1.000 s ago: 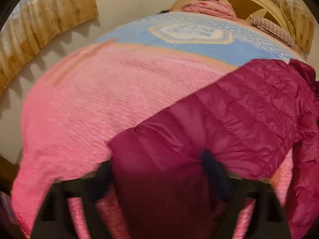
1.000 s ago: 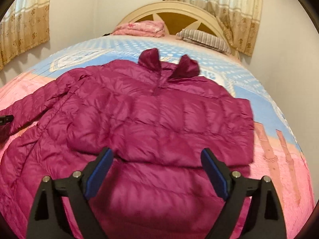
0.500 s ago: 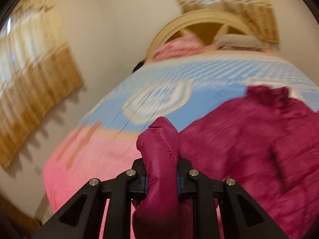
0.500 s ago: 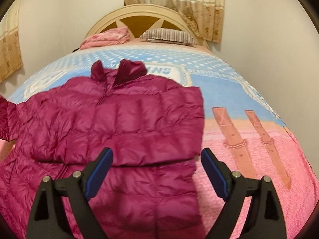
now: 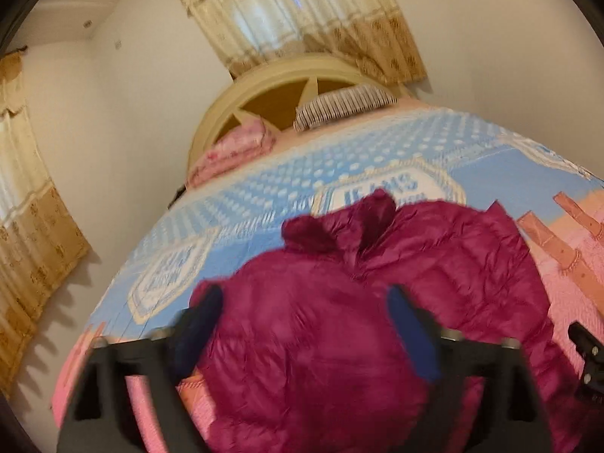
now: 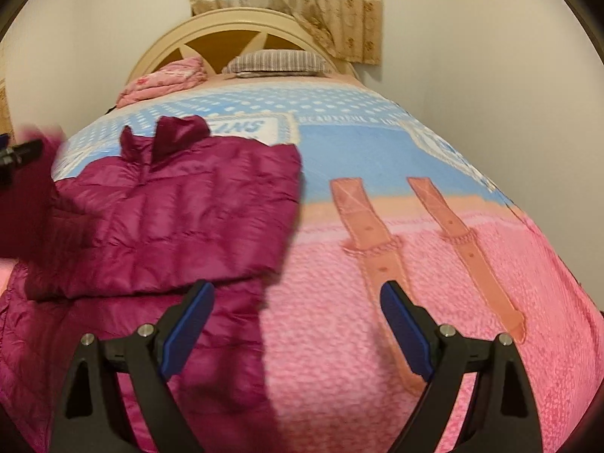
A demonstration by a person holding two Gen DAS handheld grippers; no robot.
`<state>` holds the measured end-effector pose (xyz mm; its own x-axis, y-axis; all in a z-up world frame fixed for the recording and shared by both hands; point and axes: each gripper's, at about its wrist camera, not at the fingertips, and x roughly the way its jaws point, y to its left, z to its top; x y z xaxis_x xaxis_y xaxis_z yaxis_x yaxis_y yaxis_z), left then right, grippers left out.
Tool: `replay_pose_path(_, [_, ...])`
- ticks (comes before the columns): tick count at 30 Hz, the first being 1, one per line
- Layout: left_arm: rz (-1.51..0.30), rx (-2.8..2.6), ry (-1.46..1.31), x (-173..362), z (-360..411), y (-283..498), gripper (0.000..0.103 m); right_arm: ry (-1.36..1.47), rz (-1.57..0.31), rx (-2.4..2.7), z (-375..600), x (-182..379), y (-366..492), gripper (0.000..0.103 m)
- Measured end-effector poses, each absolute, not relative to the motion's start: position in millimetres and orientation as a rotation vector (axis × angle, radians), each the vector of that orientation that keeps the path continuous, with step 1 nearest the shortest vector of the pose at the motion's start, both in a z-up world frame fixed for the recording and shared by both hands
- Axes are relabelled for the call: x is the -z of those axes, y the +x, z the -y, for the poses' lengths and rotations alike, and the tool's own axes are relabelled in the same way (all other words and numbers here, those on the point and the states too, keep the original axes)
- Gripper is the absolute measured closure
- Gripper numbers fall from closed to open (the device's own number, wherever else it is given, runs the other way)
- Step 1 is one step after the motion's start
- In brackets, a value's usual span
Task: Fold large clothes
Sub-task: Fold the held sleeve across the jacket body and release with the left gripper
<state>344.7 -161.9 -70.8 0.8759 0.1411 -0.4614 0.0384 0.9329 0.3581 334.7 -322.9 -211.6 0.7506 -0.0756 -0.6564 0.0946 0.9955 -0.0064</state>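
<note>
Landmark: the arched cream wooden headboard [image 6: 241, 34] at the far end of the bed.

Magenta quilted puffer jacket [image 6: 181, 211] lies flat on the blue-and-pink patterned bedspread [image 6: 377, 158], its collar toward the headboard and its hem at the end away from it. The jacket covers the bedspread's left portion as seen from the right wrist view; its right edge is folded in to a straight line, with bare bedspread beyond it. A horizontal fold ridge crosses the body partway down from the collar.

Left gripper [image 5: 302, 332]: jaws have just been opening and now stand wide apart. Jacket fabric is seen between and below the 2 blue pads [image 5: 200, 324], but the pads do not press on it; nothing is clamped. The frame is motion-blurred. The gripper points toward the headboard, over the jacket's left half.

Right gripper [image 6: 298, 332]: jaws wide apart, nothing between them. It hovers over the hem end, straddling the jacket's right edge, so that the left pad is over magenta fabric and the right pad over pink bedspread.

Against the headboard: 1 striped grey pillow [image 6: 279, 62] and, to its left, 1 folded pink floral blanket [image 6: 166, 81]. Beige patterned curtains [image 6: 287, 3] hang behind the headboard.
</note>
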Motion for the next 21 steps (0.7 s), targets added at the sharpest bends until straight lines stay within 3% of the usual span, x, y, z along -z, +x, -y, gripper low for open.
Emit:
replay_pose_path(5, [-0.480, -0.029, 0.334, 64.6, 151.1, 343.1, 0.010, 0.043, -0.731, 0.094, 330.5, 211.9, 335.4, 0.012])
replay_pose_path(15, [-0.628, -0.272, 0.213, 105.6, 10.7, 373.5, 0.010, 0.129, -0.763, -0.134, 262.5, 198.2, 369.1, 0.012])
replay_pose_path(19, [-0.698, -0.352, 0.157, 132.6, -37.2, 372.3, 0.010, 0.160, -0.832, -0.204, 232.5, 208.6, 394.4, 0.022])
replay_pose_path(21, [-0.726, -0.366, 0.130, 144.0, -52.0, 371.2, 0.010, 0.158, -0.884, -0.244, 217.1, 220.0, 407.2, 0.035])
